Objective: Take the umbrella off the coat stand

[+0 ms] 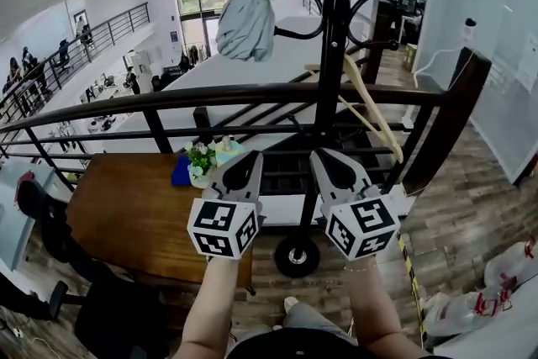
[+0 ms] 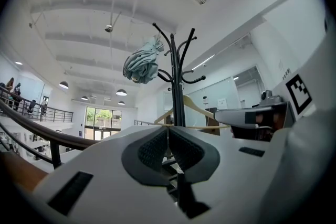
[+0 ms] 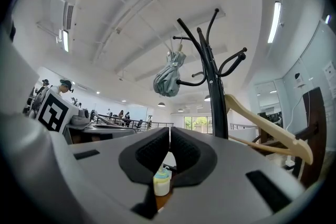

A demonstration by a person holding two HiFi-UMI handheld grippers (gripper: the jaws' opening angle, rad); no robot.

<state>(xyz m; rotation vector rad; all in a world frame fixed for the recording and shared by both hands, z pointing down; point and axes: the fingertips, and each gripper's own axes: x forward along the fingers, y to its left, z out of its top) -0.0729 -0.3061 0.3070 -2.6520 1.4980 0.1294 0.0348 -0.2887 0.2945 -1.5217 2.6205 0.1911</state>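
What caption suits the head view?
Left gripper and right gripper, both shut, below the umbrella hanging on the coat stand.

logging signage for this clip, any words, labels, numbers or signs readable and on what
No readable text in any view.
On the left gripper and right gripper: square marker patterns only, no letters.
The bottle: too blurred.
The white sheet: too small.

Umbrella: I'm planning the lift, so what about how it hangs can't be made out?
- Head view: the top of the umbrella and the hook bearing it are cut off by the upper edge.
- Left gripper view: too small to show how it hangs.
- Right gripper view: likewise too small; the base of the coat stand is hidden behind the right gripper.
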